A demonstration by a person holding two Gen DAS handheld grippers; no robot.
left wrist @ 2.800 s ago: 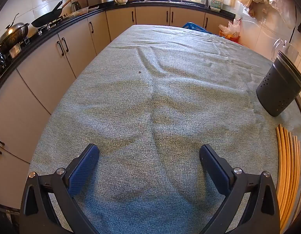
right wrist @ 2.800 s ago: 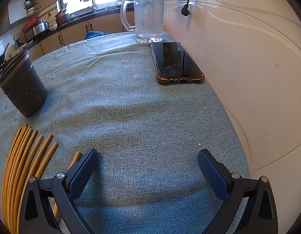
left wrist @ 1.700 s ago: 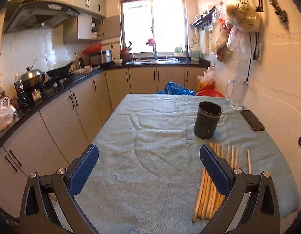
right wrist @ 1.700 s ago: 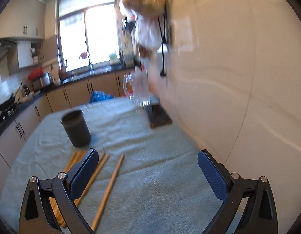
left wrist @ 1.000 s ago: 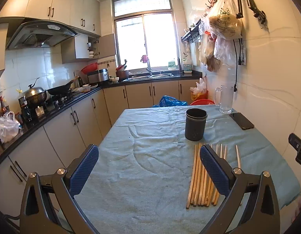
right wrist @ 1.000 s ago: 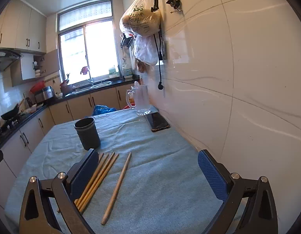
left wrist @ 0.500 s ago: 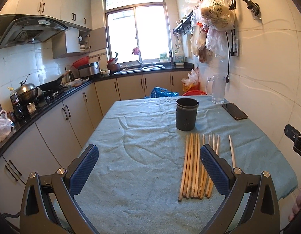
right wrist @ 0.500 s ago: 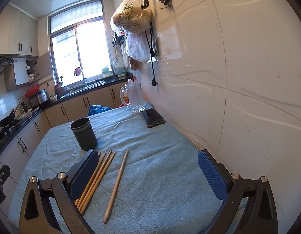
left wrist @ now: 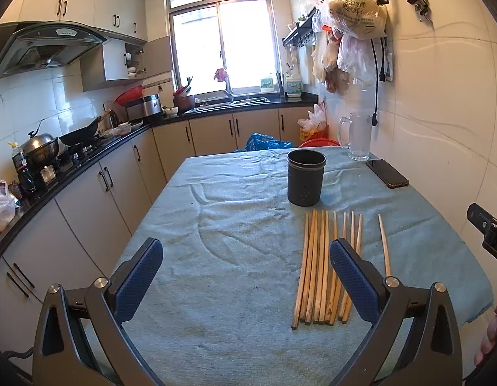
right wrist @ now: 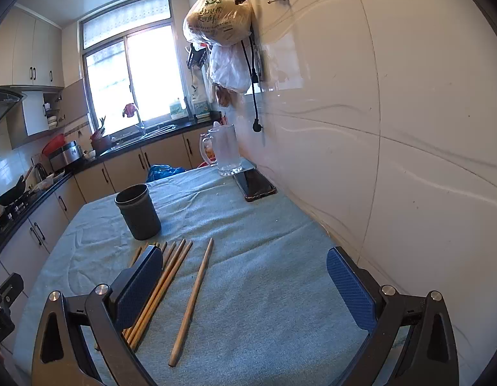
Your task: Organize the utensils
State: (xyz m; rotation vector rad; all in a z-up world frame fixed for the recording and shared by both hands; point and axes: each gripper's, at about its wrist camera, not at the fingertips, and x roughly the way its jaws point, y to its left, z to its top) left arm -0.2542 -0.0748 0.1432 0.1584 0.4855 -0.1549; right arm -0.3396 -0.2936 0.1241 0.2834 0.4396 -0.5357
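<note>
You'll find the only print on the hanging plastic bag (left wrist: 356, 6) at 1 o'clock, w/ dark Chinese characters; in the right wrist view, same bag (right wrist: 218, 16) at 12 o'clock, characters too small to read.

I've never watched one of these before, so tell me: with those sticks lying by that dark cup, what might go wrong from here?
Three things, likely:
1. The chopsticks lie packed side by side, so an open tool could pinch several or scatter them.
2. The dark holder stands free on wrinkled cloth; a nudge might tip it.
3. The glass mug and phone sit near the far edge, exposed to a wide swing.
</note>
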